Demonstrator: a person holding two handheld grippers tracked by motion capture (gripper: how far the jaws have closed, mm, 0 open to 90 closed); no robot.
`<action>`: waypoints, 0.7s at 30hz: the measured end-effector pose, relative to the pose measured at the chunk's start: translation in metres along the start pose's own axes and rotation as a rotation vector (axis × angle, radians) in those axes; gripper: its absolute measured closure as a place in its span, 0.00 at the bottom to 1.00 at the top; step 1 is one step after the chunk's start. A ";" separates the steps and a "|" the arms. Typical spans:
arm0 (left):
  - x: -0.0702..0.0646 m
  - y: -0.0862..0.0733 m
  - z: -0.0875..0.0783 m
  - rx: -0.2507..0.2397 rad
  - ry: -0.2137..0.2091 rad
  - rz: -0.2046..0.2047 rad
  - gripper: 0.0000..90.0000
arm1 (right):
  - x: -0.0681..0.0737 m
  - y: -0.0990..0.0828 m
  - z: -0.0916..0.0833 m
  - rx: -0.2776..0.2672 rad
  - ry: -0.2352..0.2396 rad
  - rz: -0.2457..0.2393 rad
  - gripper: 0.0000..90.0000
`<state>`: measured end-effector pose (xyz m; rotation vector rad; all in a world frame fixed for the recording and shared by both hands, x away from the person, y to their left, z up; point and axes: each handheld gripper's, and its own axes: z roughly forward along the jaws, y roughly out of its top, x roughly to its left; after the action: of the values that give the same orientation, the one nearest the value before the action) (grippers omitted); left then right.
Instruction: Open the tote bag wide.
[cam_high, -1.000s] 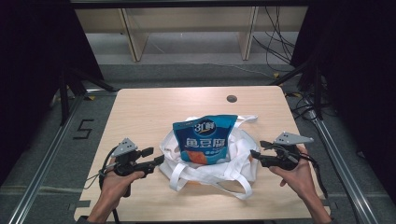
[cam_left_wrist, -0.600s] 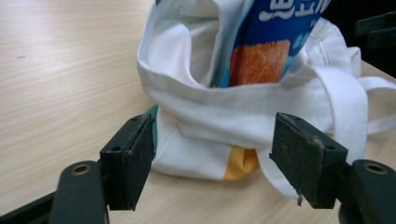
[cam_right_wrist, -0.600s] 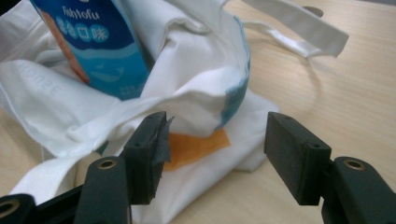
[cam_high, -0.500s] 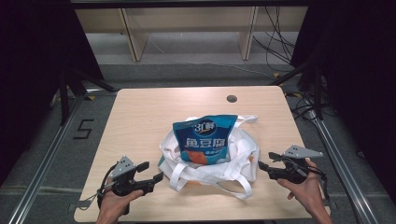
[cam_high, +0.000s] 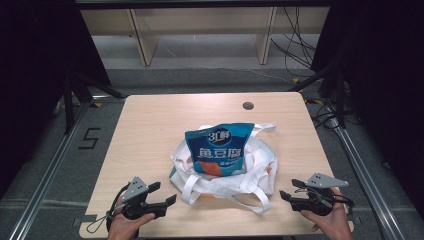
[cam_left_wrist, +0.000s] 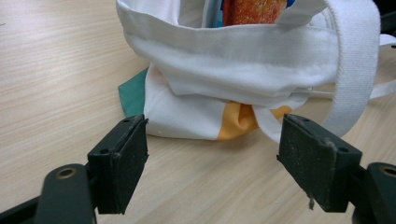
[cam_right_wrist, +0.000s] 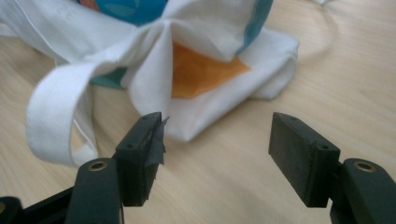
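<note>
On blue snack bag (cam_high: 220, 150): "鱼豆腐"

Your left hand (cam_high: 125, 226) holds the left gripper (cam_high: 165, 192) low at the near left, jaws spread wide and pointing right. Your right hand (cam_high: 327, 222) holds the right gripper (cam_high: 289, 189) at the near right, jaws equally wide, pointing left

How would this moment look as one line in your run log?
left gripper: open, empty | right gripper: open, empty | snack bag: in white tote, mid-table
</note>
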<state>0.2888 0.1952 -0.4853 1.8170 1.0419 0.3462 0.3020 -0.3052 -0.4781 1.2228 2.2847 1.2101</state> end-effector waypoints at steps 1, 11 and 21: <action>0.000 -0.001 0.000 0.001 0.000 -0.004 0.26 | -0.001 -0.002 0.000 0.005 -0.003 -0.005 0.40; -0.003 -0.008 0.002 0.022 0.002 0.012 0.24 | 0.007 -0.020 0.000 0.099 -0.003 -0.021 0.40; -0.002 -0.009 0.005 0.044 -0.001 0.023 0.24 | 0.008 -0.028 0.000 0.128 0.030 -0.049 0.40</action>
<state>0.2861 0.1915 -0.4953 1.8697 1.0358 0.3389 0.2819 -0.3075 -0.4989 1.1908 2.4320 1.0873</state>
